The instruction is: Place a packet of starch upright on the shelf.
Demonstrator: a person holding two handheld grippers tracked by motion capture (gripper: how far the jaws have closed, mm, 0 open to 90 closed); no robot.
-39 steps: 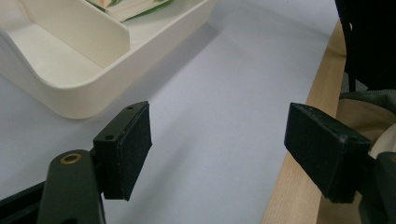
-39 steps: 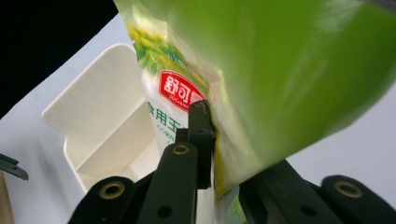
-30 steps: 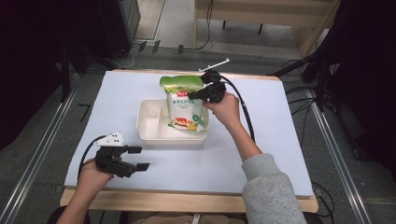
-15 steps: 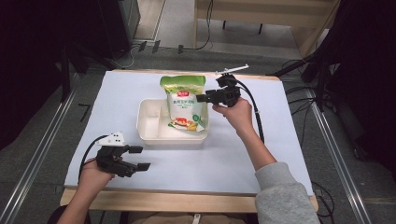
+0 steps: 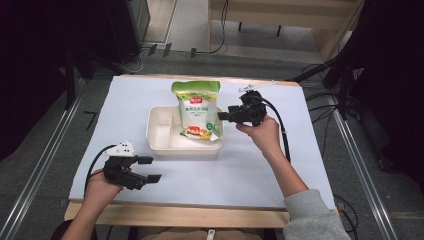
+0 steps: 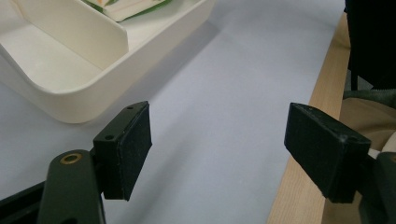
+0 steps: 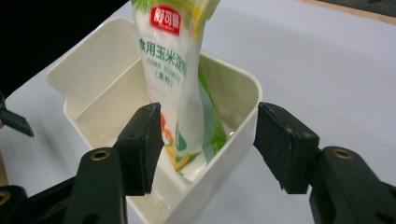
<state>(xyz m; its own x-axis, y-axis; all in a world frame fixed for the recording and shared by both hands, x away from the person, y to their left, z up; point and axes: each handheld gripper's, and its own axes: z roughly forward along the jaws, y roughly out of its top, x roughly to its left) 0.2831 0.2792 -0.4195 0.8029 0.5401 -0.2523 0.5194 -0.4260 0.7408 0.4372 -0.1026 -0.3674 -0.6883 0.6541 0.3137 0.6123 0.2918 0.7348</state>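
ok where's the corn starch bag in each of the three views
High view: corn starch bag stands centre, in the white tray's right compartment.
Left gripper view: only its bottom edge, top left.
Right gripper view: upright at centre, beyond the open jaws.
Shared landmark: the tray's divider.

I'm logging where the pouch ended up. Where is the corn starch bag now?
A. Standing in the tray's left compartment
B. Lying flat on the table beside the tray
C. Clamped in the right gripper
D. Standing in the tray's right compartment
D: the corn starch bag stands upright in the right compartment of the tray, with the right gripper open beside it.
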